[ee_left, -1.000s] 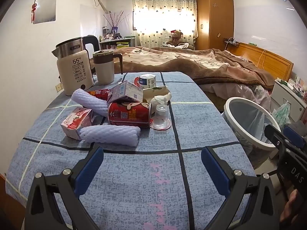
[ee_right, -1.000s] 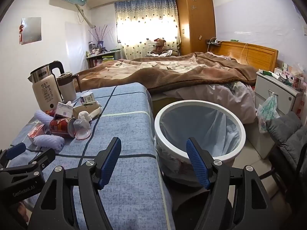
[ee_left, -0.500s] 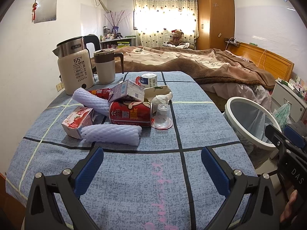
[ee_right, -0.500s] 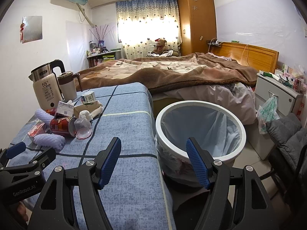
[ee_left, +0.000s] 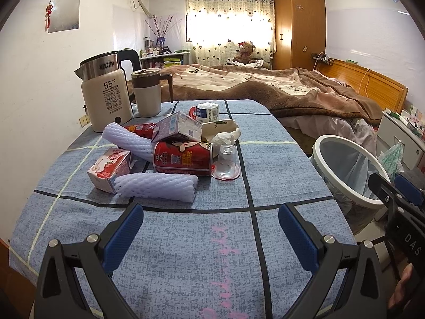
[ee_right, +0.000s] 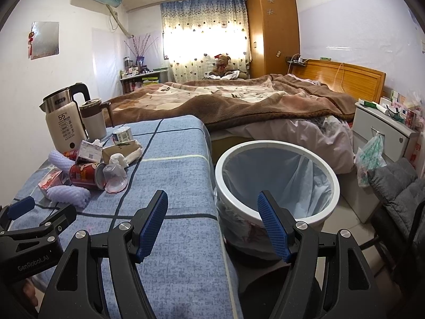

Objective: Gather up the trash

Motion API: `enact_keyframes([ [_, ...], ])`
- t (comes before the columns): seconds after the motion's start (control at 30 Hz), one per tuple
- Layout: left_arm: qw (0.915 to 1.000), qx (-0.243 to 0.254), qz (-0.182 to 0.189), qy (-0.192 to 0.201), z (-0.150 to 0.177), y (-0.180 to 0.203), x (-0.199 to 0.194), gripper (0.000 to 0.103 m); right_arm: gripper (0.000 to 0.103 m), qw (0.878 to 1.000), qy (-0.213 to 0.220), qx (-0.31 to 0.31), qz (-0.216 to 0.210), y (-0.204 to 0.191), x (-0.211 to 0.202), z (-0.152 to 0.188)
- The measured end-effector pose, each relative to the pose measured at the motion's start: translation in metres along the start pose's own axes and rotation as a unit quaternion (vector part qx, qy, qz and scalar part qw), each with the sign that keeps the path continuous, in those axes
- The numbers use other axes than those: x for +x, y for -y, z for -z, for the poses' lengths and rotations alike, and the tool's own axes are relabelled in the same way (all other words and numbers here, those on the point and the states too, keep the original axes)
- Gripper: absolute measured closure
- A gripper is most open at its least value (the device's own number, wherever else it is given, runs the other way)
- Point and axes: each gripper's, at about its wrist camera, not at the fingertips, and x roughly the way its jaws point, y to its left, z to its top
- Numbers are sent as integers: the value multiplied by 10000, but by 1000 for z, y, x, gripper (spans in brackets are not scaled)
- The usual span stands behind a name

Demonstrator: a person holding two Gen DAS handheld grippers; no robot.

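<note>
Both grippers spread wide and empty above the blue checked tablecloth — trash piled ahead, bin at the table's right side.

The left gripper (ee_left: 211, 222) hangs over bare cloth with its jaws apart, just short of a white foam net sleeve (ee_left: 156, 187); behind that lie a strawberry milk carton (ee_left: 110, 166), a red can (ee_left: 183, 156) on its side and an upturned clear plastic cup (ee_left: 225, 163) touching the can's end. The right gripper (ee_right: 212, 223), also gaping, straddles the table edge (ee_right: 209, 159) and the lined white trash bin (ee_right: 276, 183) — kettle (ee_right: 63, 122) and mug (ee_right: 93, 121) stand at the far left.
</note>
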Motion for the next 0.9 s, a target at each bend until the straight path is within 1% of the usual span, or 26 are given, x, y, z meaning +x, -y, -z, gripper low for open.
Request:
enact_keyframes([
  [0.9, 10000, -18, -17, 1, -1, -2, 0, 0, 32, 10000, 10, -10, 0, -1, -1, -1],
])
